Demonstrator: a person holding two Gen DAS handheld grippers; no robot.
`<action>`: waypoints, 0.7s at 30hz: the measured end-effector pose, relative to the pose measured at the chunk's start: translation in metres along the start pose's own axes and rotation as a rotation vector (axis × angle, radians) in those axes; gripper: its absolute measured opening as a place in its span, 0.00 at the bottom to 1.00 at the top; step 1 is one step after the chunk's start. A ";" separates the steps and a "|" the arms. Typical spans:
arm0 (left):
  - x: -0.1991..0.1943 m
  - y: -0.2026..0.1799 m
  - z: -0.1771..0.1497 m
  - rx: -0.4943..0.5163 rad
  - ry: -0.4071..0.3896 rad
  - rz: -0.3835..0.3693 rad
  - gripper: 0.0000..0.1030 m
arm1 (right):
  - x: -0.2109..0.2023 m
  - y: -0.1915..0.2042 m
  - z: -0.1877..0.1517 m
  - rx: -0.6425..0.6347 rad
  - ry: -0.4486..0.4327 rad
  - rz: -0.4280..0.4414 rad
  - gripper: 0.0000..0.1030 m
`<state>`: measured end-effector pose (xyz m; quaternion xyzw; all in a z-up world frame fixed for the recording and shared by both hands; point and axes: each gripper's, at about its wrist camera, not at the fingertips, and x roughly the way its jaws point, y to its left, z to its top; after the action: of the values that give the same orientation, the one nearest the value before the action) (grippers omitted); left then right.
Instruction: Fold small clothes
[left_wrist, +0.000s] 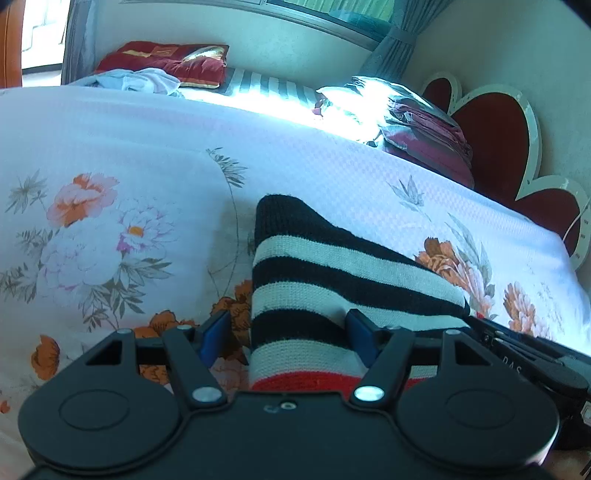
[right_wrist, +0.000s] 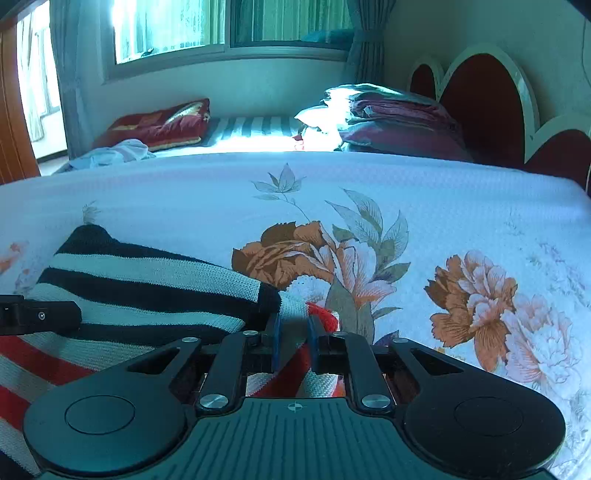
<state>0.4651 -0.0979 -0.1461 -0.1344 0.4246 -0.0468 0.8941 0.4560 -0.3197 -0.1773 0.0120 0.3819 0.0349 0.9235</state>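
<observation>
Lying striped garment (left_wrist: 332, 280), lengthwise away.

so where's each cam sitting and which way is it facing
Left wrist: on the left gripper, looking down its open fingers across the striped knit on the floral bed sheet; the right gripper shows at the right edge.
Right wrist: on the right gripper, fingers pinching the knit's edge; the left gripper intrudes left.
Shared: knit, sheet, red cushion, headboard.
</observation>
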 end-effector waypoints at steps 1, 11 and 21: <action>-0.001 0.001 0.000 -0.005 0.000 -0.003 0.66 | 0.000 0.001 0.000 -0.006 0.000 -0.004 0.14; -0.035 -0.003 -0.012 0.044 -0.044 0.005 0.64 | -0.056 -0.012 -0.003 0.069 -0.048 0.076 0.14; -0.072 -0.005 -0.044 0.059 -0.049 -0.034 0.64 | -0.097 -0.007 -0.035 0.052 -0.053 0.161 0.14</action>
<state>0.3854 -0.0972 -0.1173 -0.1165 0.3987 -0.0712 0.9069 0.3630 -0.3336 -0.1342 0.0673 0.3561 0.0987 0.9268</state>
